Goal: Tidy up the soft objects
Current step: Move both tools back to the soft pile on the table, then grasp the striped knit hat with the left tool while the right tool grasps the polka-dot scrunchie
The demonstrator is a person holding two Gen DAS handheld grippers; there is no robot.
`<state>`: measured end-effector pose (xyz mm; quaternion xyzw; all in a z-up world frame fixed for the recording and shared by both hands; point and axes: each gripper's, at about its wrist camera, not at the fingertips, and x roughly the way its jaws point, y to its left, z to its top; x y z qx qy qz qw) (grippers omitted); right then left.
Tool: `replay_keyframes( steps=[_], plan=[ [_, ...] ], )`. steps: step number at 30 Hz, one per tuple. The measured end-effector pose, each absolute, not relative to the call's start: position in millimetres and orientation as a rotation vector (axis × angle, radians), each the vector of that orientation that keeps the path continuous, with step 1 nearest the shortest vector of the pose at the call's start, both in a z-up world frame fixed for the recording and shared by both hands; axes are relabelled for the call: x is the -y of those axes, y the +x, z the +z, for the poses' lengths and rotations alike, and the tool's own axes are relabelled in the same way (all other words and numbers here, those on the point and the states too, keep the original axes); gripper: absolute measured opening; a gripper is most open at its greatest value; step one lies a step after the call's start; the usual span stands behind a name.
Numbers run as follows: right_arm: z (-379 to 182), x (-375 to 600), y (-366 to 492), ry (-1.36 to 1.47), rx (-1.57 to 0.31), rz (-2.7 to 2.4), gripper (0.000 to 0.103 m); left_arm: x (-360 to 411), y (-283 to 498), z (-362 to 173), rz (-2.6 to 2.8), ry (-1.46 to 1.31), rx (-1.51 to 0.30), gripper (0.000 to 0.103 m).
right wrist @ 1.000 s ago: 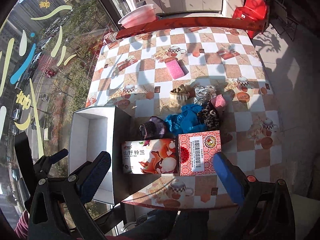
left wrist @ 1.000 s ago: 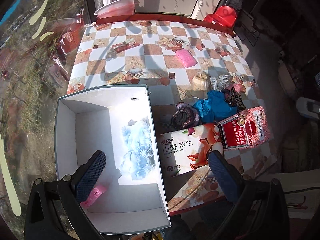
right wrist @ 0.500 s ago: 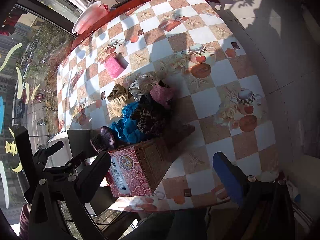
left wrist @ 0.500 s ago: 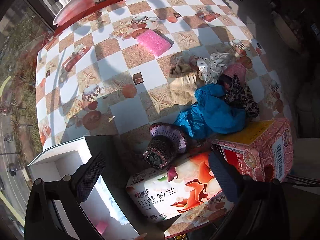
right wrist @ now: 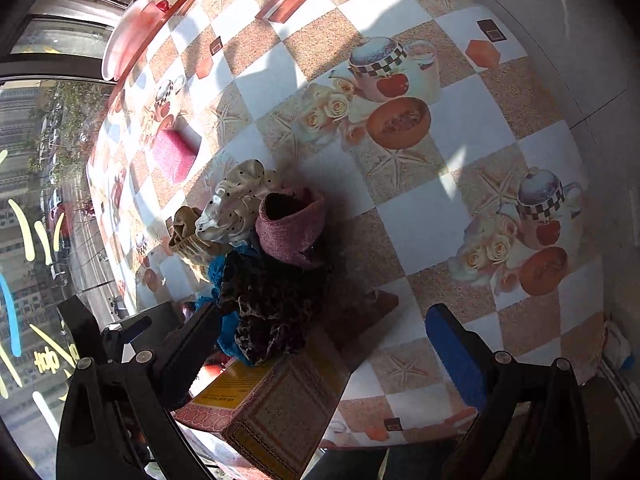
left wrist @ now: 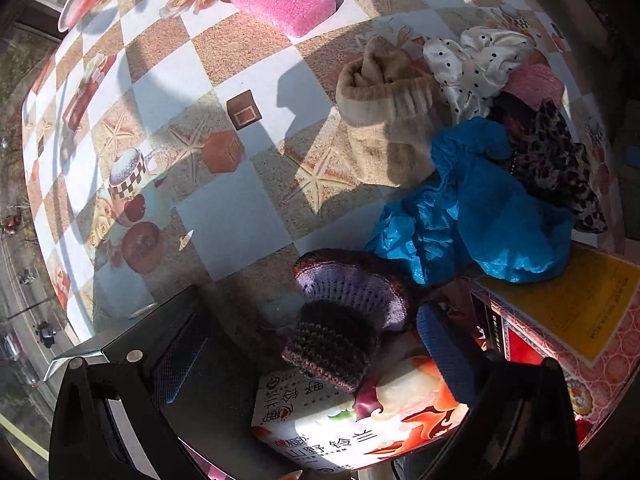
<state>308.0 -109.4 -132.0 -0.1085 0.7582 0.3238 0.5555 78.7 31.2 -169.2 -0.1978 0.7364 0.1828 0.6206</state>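
Both my left gripper [left wrist: 310, 354] and right gripper [right wrist: 322, 342] are spread wide, empty; the left apparently hovers over the knitted hat [left wrist: 340, 320].

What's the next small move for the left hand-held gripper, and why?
Probably ease the left hand-held gripper down and close on the knitted hat. It is open and empty, and the hat lies right between its fingers, partly on the printed box, the nearest soft piece. The blue cloth and the rest of the pile sit farther off.
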Motion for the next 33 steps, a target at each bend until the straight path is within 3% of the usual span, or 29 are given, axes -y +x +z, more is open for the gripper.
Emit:
replay_keyframes(
  steps=[6,12,14,16,18,19,20,25,29,33],
  plan=[
    [-128.2,53.5,302.5,-0.445,-1.66,0.93,0.103,-27.2,81.3,-191.2,0.355,-0.454,-1.778,0.102],
    [-149.3,0.4,281.9,-0.679,-1.561,1.057,0.103,-29.6,82.3,-207.3,0.341,-0.491,-1.818,0.095],
    [-165.7,-9.2,279.2,-0.719,-1.585,1.049,0.103,-30.4,81.0,-211.4,0.34,-0.49,-1.834,0.09],
    [-180.1,-12.8,279.5,-0.739,-1.616,1.025,0.103,-32.8,77.8,-216.0,0.352,-0.488,-1.855,0.071],
    [-190.3,-12.7,280.9,-0.746,-1.636,1.005,0.103,-35.4,72.3,-220.5,0.371,-0.515,-1.871,0.064],
    [-194.0,-12.8,280.6,-0.754,-1.648,1.01,0.095,-37.8,70.2,-220.2,0.381,-0.535,-1.86,0.062],
    [-197.8,-13.6,279.2,-0.77,-1.66,1.019,0.077,-41.9,66.8,-219.0,0.395,-0.554,-1.845,0.06],
    [-196.0,-17.5,273.1,-0.817,-1.617,1.072,0.037,-57.0,55.7,-201.3,0.479,-0.586,-1.754,0.051],
    [-178.0,-12.8,281.1,-0.728,-1.586,1.092,0.027,-68.5,51.2,-181.5,0.556,-0.617,-1.661,0.051],
    [-160.4,-2.4,297.5,-0.613,-1.579,1.104,0.027,-79.0,41.9,-159.7,0.625,-0.618,-1.582,0.051]
  ],
)
